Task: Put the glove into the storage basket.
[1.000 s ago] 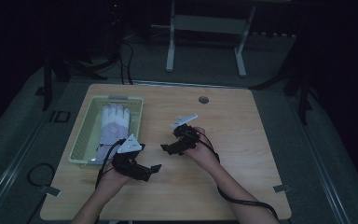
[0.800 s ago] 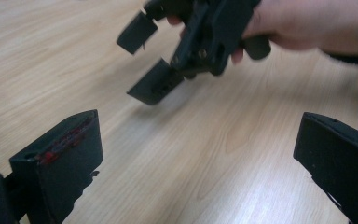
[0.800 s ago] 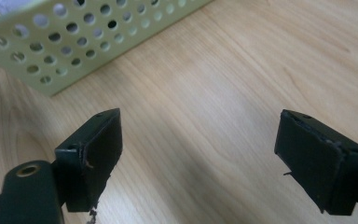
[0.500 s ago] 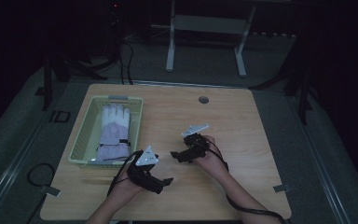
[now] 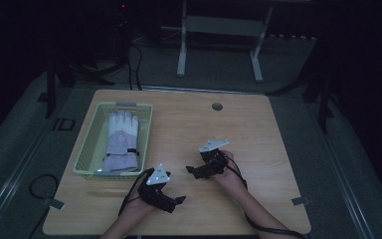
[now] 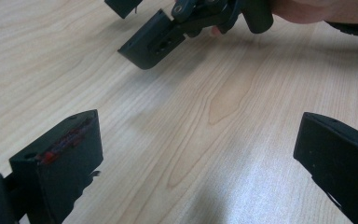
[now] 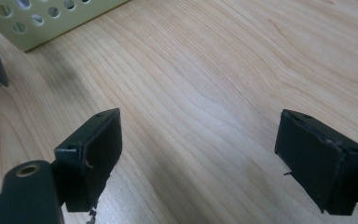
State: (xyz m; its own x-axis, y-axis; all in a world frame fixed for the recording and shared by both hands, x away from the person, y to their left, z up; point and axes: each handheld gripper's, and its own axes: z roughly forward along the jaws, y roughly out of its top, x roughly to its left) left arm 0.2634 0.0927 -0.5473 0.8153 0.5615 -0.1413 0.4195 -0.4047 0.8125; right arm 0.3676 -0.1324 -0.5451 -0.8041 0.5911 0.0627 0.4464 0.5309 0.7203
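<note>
The left gripper (image 5: 179,200) is hovering low over the near part of the tabletop (image 5: 258,124), its jaws spread wide and gripping nothing; the right gripper (image 5: 191,171) is hanging just beyond it toward the middle, jaws likewise parted and empty, with bare wood lying between them in both gripper views; the pale glove (image 5: 122,142) is lying flat inside the green basket (image 5: 90,144), cuff toward the person, and the basket is sitting at the left side of the tabletop, near both grippers but apart from them. If the glove is to be lifted out, the risks are looking plain: the two grippers are standing close enough together that a careless swing could be knocking one against the other; a jaw reaching in at a slant could be catching the basket's near rim and dragging the light basket across the wood; soft fabric could be slipping from a shallow pinch.
</note>
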